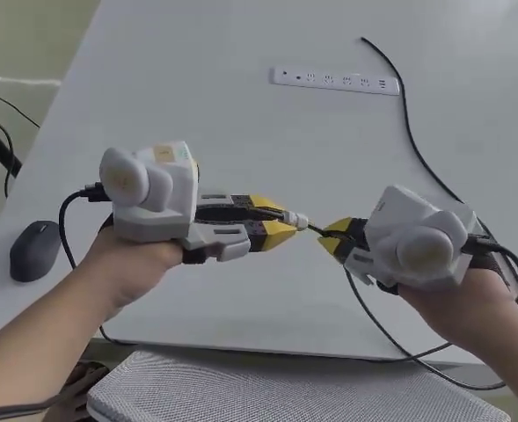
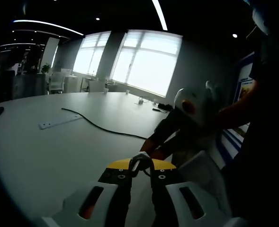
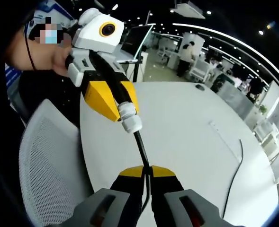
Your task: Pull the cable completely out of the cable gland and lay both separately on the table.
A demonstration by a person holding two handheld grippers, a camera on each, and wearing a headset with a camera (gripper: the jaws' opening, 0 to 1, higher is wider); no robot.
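Observation:
Both grippers are held up over the table's near edge, tips facing each other. My left gripper [image 1: 287,225] is shut on the white cable gland [image 1: 297,220], which sticks out past its yellow jaws. A short stretch of thin black cable [image 1: 316,229] runs from the gland into my right gripper [image 1: 327,233], which is shut on it. In the right gripper view the gland [image 3: 130,118] sits at the left gripper's yellow tips, and the cable [image 3: 141,146] leads down into my right gripper [image 3: 147,171]. The left gripper view has the gland [image 2: 140,162] between its own jaws [image 2: 140,166].
The white table [image 1: 241,132] carries a white power strip [image 1: 336,81] at the back. A long black cord [image 1: 417,141] runs from the strip towards the right edge. A dark mouse [image 1: 34,251] lies at the left edge. A grey mesh chair [image 1: 241,391] is below the near edge.

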